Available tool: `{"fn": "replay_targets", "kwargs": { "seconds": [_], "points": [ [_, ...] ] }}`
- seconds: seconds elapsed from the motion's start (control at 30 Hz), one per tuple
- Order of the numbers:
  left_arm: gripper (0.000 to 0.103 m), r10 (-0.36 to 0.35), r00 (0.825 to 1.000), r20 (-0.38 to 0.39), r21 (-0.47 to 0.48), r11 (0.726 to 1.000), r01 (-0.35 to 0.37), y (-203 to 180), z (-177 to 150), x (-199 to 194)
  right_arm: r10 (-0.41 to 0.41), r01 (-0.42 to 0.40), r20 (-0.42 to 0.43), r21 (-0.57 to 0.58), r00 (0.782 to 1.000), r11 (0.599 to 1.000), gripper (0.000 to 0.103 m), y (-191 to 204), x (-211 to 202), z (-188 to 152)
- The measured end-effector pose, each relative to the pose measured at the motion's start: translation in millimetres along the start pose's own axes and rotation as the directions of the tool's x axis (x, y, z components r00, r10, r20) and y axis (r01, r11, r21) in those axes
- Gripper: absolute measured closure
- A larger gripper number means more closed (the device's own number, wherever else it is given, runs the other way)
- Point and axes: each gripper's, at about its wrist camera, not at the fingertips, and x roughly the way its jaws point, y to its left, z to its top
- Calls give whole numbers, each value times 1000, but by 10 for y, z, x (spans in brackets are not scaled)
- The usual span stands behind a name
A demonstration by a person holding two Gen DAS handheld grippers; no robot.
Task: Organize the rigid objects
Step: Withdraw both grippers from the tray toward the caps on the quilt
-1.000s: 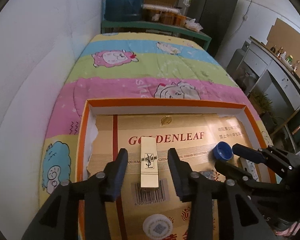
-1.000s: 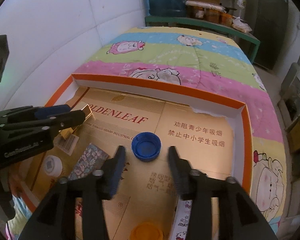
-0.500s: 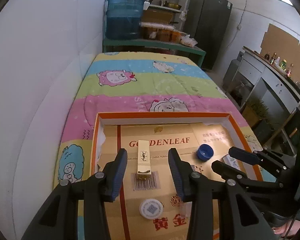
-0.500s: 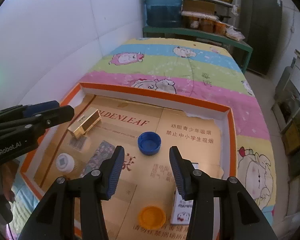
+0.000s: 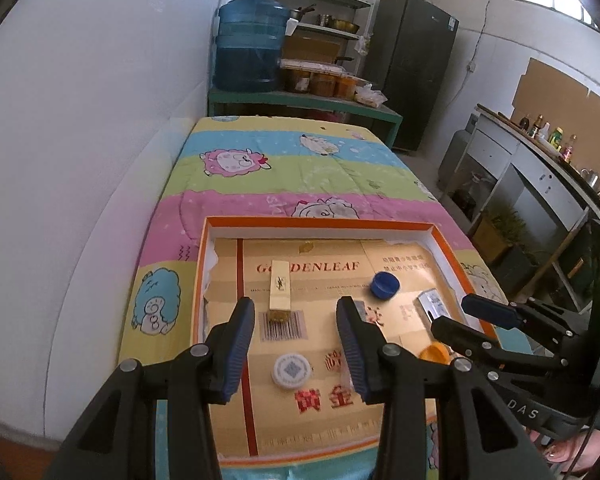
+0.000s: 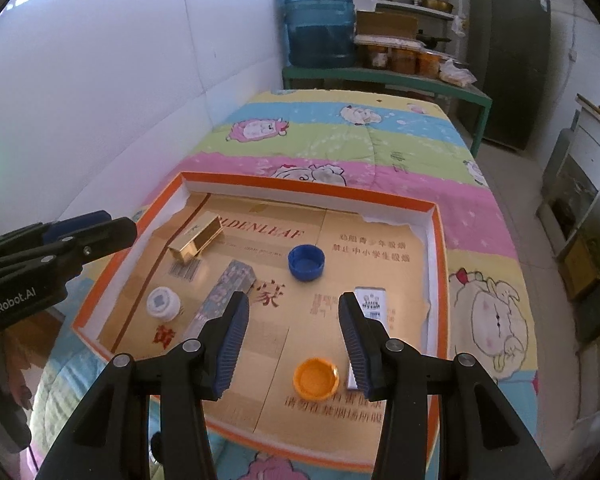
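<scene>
On the bed, over a striped cartoon quilt [image 5: 284, 184], sits a shallow orange-rimmed tray [image 6: 312, 192] lined with flattened gold cardboard. Six loose items lie on the lining, all apart from one another.

- Gold box [image 6: 196, 239]: far left area, lying on its side, just beyond a printed barcode.
- Patterned box [image 6: 224, 292]: left of centre, lying flat, its near end behind the right hand-held gripper's left finger.
- White cap [image 6: 163, 303]: near left area, beside the patterned box.
- Blue cap [image 6: 306, 262]: centre, open side up.
- Orange cap [image 6: 315, 377]: near centre, open side up.
- White card box [image 6: 370, 304]: right side, partly behind the right finger.

Left hand-held gripper [image 5: 296, 340]: jaws parted, nothing between them, held above the tray's left half with the gold box and white cap visible in the gap.

Right hand-held gripper [image 6: 294, 340]: jaws parted, nothing gripped, held above the tray's near centre; the orange cap shows between its fingers but is not touched.

Beyond the bed, a blue water jug [image 5: 248, 48] stands on a green shelf against the white wall.
</scene>
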Motion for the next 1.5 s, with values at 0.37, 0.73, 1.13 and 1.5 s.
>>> {"fn": "replay_targets", "kwargs": {
  "seconds": [0.37, 0.73, 1.13, 1.5],
  "points": [
    [50, 18, 999, 35, 26, 999, -19, -127, -253, -325, 6, -6, 4, 28, 1000, 1000, 55, 73, -279, -276],
    [46, 36, 997, 62, 35, 999, -39, -212, -477, -620, -16, 15, 31, 31, 999, 999, 55, 221, -589, -545],
    [46, 22, 996, 81, 41, 999, -26, -290, -749, -949, -18, 16, 52, 25, 998, 1000, 55, 437, -903, -877],
    [45, -2, 997, 80, 42, 999, -1, -321, -1049, -1134, -20, 18, 55, 38, 998, 999, 55, 508, -1086, -1122]
  ]
}}
